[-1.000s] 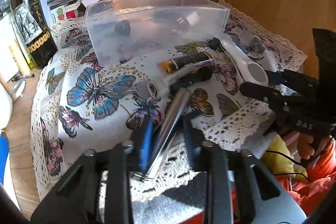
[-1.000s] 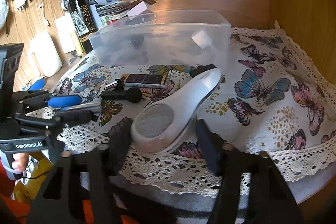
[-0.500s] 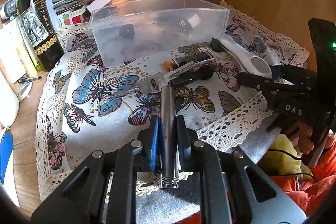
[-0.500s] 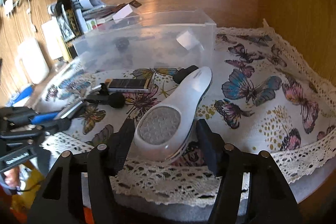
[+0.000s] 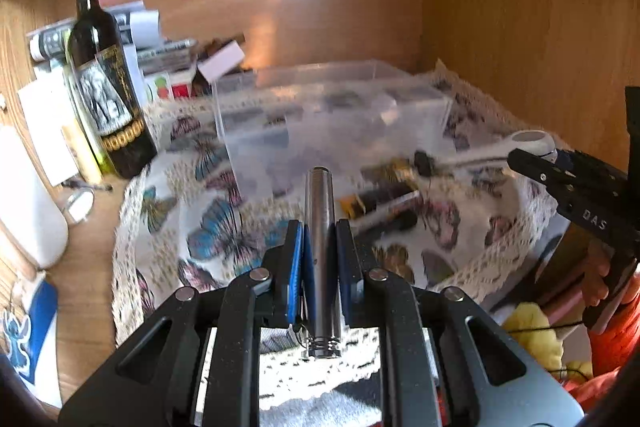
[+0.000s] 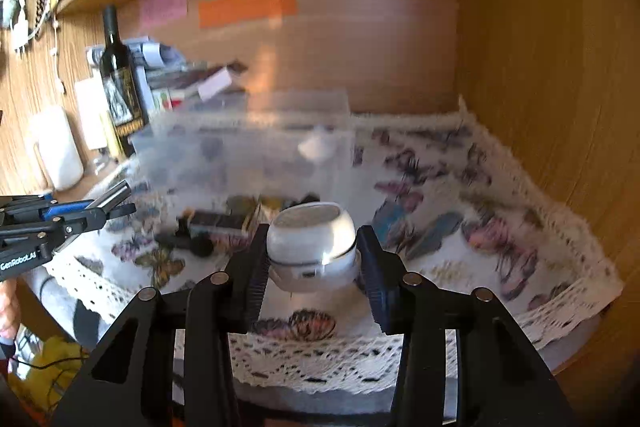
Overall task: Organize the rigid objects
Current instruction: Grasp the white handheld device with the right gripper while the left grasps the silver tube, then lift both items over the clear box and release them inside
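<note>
My left gripper (image 5: 318, 241) is shut on a silver metal tube (image 5: 320, 227) and holds it lifted above the butterfly cloth (image 5: 192, 227), pointing at the clear plastic bin (image 5: 332, 115). My right gripper (image 6: 312, 255) is shut on a white handheld device (image 6: 311, 239), raised off the cloth (image 6: 460, 251) in front of the bin (image 6: 248, 147). The left gripper with the tube also shows in the right wrist view (image 6: 100, 209). The right gripper and white device show in the left wrist view (image 5: 524, 147). Small dark items lie inside the bin.
A black tube with a gold end (image 5: 380, 197), a black marker (image 6: 188, 243) and a dark box (image 6: 220, 221) lie on the cloth. A wine bottle (image 5: 104, 83), papers and a white jug (image 6: 56, 151) stand at the left. Wooden walls close the back and right.
Both grippers have lifted their objects off the cloth and tilted up toward the bin. The right gripper has closed on the white device.
</note>
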{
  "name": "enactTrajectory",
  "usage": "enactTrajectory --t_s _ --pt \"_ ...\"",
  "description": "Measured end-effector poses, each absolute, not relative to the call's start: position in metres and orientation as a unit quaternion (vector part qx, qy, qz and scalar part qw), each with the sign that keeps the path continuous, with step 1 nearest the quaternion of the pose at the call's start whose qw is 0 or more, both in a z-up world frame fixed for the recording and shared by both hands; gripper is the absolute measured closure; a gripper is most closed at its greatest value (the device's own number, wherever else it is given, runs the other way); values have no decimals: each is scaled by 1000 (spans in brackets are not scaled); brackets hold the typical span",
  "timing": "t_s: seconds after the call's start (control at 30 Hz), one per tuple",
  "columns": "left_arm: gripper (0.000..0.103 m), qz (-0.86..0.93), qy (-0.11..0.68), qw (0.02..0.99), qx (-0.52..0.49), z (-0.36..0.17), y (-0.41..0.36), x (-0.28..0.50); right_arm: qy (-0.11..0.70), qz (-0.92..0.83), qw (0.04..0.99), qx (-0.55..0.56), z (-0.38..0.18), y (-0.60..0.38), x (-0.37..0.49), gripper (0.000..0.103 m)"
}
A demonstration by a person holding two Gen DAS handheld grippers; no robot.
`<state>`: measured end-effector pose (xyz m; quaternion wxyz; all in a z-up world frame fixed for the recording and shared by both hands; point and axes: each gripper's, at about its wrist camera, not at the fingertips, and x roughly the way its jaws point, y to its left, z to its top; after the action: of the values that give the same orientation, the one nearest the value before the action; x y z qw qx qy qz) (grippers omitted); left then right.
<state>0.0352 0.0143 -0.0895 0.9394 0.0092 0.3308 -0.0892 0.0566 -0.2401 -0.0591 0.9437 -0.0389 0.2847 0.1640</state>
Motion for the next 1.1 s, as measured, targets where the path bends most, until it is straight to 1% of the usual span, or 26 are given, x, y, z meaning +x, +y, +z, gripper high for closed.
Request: enactTrajectory --t_s 0.37,0.53,0.7,0.93,1.1 --pt "87 -83 301 950 -10 -58 29 60 245 194 950 -23 -20 -238 71 64" --pt "87 -82 292 953 -11 -46 35 75 233 203 950 -45 -3 -229 81 64" --pt "87 -82 284 955 -13 -33 39 93 200 206 957 -43 16 -221 95 64" --pt "87 -88 279 956 -13 -19 42 122 170 214 961 -53 41 -198 124 64" --pt "87 -94 290 952 -14 -20 41 146 163 219 960 -67 47 -181 147 64"
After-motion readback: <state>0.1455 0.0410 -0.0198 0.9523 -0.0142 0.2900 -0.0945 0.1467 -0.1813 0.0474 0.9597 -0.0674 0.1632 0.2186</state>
